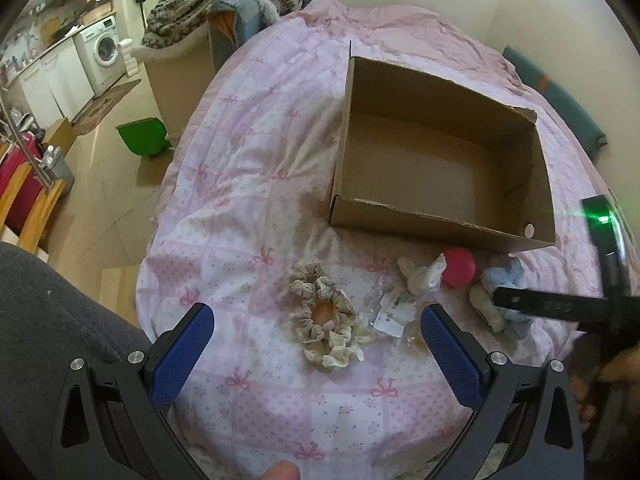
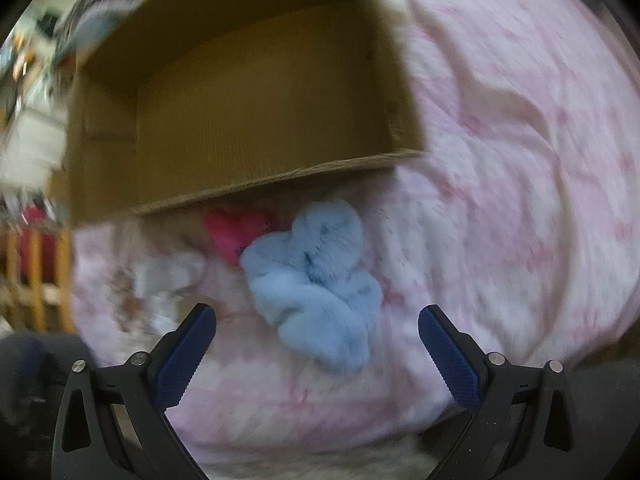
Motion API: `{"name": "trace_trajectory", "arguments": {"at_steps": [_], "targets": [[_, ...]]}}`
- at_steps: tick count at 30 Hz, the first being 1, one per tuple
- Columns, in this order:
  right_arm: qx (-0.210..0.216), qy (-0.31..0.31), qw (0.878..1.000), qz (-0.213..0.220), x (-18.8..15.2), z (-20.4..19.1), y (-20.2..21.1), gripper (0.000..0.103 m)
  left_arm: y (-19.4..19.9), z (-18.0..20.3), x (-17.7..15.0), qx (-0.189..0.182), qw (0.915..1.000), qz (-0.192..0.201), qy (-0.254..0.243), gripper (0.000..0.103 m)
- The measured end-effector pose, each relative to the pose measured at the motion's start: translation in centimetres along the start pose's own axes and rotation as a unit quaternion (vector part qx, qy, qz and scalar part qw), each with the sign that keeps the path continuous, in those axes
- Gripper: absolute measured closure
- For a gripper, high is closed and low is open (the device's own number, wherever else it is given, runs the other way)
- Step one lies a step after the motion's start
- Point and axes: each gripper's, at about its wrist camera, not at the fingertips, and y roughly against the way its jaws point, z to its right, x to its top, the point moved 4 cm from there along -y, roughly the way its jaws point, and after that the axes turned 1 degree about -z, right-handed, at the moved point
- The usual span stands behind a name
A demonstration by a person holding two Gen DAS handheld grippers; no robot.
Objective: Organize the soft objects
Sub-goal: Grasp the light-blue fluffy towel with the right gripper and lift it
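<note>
Left tongs [image 1: 316, 322] gape wide above a beige lace scrunchie [image 1: 326, 316] on the pink bed [image 1: 248, 184] — open cardboard box [image 1: 436, 216] beyond, pink ball [image 1: 459, 266] beside it.

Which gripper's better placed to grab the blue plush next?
Right. The right gripper is open with the blue plush directly ahead between its fingers, close to the cardboard box. The left gripper, also open, faces the beige scrunchie instead.

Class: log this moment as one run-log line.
left gripper: open, above beige scrunchie | right gripper: open, at blue plush | cardboard box: empty
</note>
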Motion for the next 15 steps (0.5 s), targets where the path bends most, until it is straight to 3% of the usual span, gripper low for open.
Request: {"name": "trace_trajectory", "arguments": {"at_steps": [4, 5, 6, 9, 13, 15], "targets": [[-0.017, 0.018, 1.0, 0.006, 0.3, -1.2, -2.0, 0.0, -0.5, 0.0, 0.0, 0.0, 0.9999, -0.013, -0.002, 0.0], [-0.017, 0.02, 1.0, 0.003, 0.4, -1.3, -2.5, 0.004, -0.7, 0.0, 0.0, 0.002, 0.9999, -0.017, -0.002, 0.0], [-0.015, 0.023, 1.0, -0.005, 0.4, -1.4, -3.1, 0.018, -0.8, -0.1, 0.0, 0.003, 0.9998, -0.018, -0.001, 0.0], [-0.007, 0.022, 1.0, -0.012, 0.2, -1.4, -4.1, 0.026, -1.2, -0.2, 0.2, 0.005, 0.9997, -0.026, 0.001, 0.0], [0.009, 0.041, 0.999, -0.006, -0.2, -2.0, -4.1, 0.053, -2.0, -0.6, 0.7, 0.0, 0.9988, -0.048, 0.005, 0.0], [0.009, 0.046, 0.999, 0.001, -0.5, -2.2, -3.7, 0.058, -2.2, -1.0, 1.6, 0.001, 0.9983, -0.058, 0.008, 0.0]]}}
